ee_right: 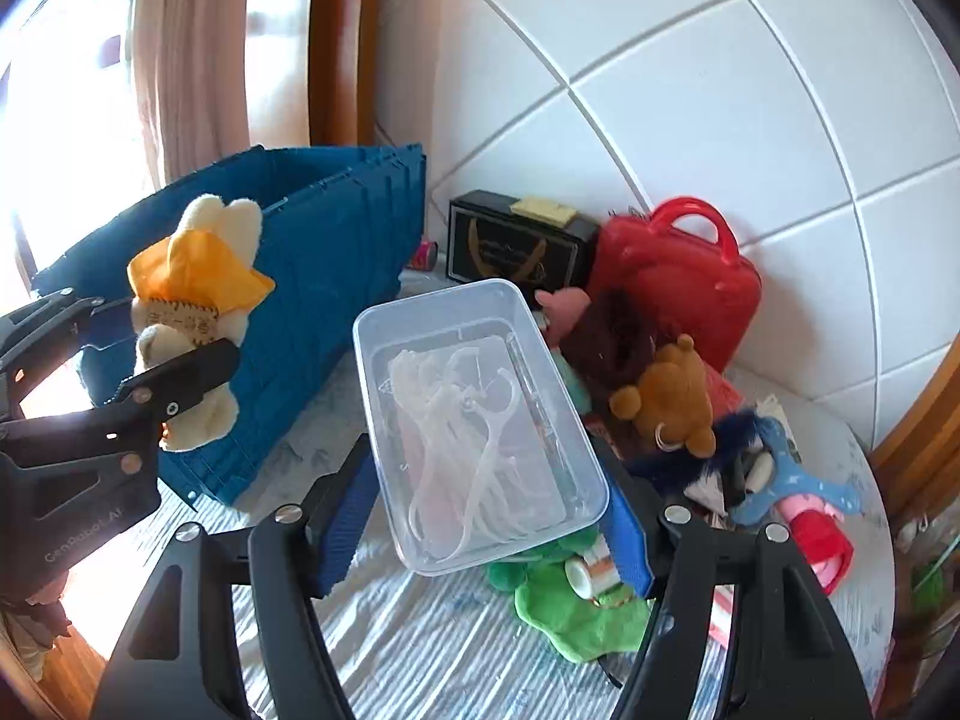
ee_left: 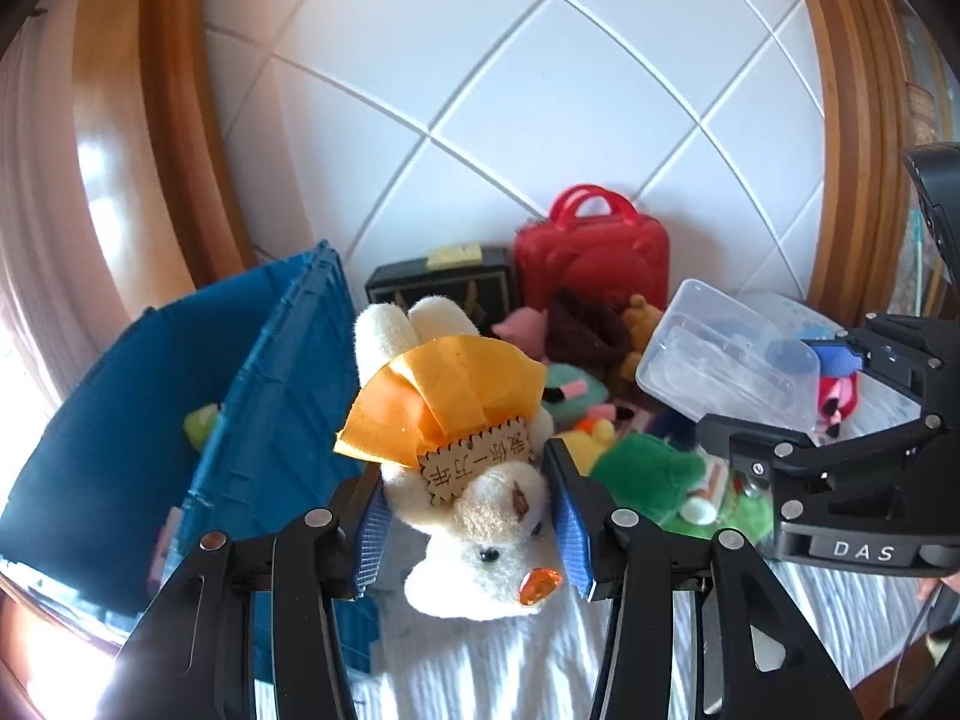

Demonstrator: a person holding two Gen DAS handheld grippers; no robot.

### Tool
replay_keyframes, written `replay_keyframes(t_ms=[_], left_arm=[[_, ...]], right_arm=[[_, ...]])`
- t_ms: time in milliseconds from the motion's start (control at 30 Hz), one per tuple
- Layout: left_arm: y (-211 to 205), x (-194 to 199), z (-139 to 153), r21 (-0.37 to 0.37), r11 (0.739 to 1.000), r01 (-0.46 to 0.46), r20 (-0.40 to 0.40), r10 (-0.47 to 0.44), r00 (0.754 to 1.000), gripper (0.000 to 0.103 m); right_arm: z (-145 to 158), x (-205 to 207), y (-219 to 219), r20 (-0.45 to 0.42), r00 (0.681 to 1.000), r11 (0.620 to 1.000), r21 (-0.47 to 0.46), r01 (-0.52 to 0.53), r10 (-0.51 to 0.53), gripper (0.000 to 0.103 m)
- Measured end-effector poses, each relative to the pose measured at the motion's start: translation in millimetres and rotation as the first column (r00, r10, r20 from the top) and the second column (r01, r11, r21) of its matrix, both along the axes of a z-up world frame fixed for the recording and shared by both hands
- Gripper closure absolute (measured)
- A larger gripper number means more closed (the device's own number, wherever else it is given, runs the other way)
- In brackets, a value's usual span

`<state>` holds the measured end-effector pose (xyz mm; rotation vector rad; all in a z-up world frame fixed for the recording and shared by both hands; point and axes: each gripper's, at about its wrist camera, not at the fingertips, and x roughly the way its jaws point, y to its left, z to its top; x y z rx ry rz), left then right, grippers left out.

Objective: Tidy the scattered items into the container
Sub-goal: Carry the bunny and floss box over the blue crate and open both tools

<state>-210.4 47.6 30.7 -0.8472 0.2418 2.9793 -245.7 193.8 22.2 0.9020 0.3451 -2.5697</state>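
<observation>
With our left tool pinching the plush rabbit and our right tool clamping the clear box, both aloft beside the blue crate, either of the 2 could slip if tilted.

A surface covered with a pale, finely striped cloth is seen beneath everything. On it, a deep blue ribbed plastic crate is set at the left, beside a white tiled wall. A black rectangular box with gold print and a red plastic case with a handle are stood at the back. A flat green plush toy and a heap of small soft toys are spread across the cloth at the right.
</observation>
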Motion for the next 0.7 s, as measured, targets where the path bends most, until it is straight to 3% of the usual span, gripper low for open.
replay_keyframes(t_ms=[133,267,533,700], left_arm=[[-48,3,30,0.022,0.997,-0.068,-0.065,0.069,0.995,0.056],[-109,-1,41,0.032,0.990,-0.137,-0.069,0.139,0.988,0.056],[-233,-22,32,-0.001,0.970,-0.244,0.001,0.244,0.970,0.056],[-290,-28,22,0.003,0.964,-0.267,0.023,0.267,0.964,0.056]], right_arm=[[30,-2,-44,-0.061,0.996,0.998,-0.021,-0.060,0.059,0.036],[47,-6,-102,-0.093,0.988,0.991,-0.047,-0.128,0.123,0.036],[45,-18,-235,-0.068,0.973,0.972,-0.062,-0.227,0.222,0.036],[40,-20,-291,-0.043,0.970,0.969,-0.053,-0.242,0.240,0.036]])
